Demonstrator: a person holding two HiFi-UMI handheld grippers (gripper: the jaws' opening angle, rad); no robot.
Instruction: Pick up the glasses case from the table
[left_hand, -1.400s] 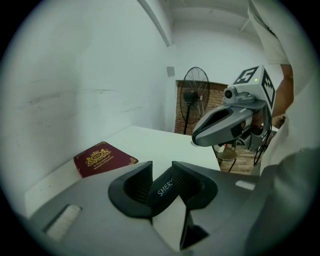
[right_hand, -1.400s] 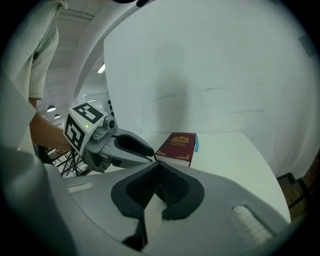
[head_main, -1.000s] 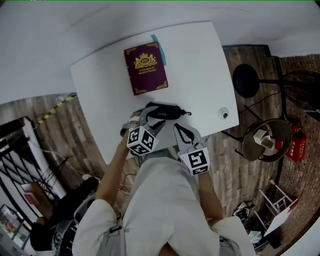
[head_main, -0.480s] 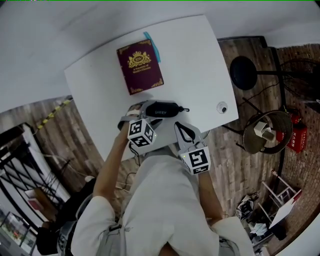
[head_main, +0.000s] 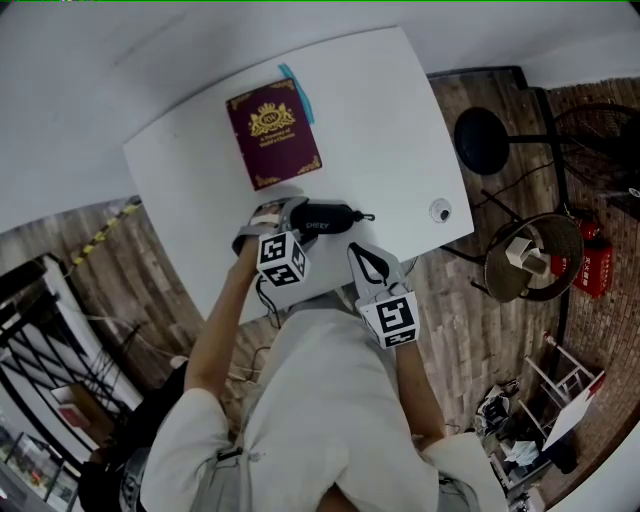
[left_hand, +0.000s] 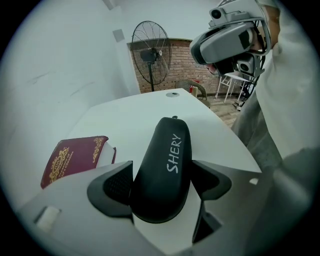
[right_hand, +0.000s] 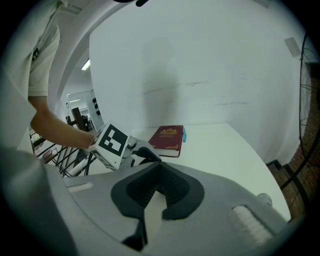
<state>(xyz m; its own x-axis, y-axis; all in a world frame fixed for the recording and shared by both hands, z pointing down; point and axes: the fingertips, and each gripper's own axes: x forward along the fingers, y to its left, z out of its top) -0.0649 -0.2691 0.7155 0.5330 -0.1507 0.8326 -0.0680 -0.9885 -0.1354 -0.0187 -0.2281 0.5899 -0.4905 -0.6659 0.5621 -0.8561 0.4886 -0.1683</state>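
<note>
A black glasses case (head_main: 328, 215) with white lettering lies on the white table (head_main: 390, 110) near its front edge. My left gripper (head_main: 298, 216) points steeply down over the case's near end. In the left gripper view the case (left_hand: 162, 150) lies between the two pads and the jaws are opening; it rests on the table, with no squeeze visible. My right gripper (head_main: 364, 258) hovers just right of the case at the table's edge, its pads (right_hand: 172, 187) closed together and holding nothing.
A maroon book (head_main: 272, 133) with gold print lies further back on the table, a blue strip (head_main: 297, 92) beside it. A small round object (head_main: 441, 210) sits near the table's right edge. A black stool (head_main: 481, 140) and a fan (left_hand: 151, 50) stand on the floor beyond.
My left gripper has sunk onto the glasses case and its jaws have spread wider around it. The right gripper has stayed where it was.
</note>
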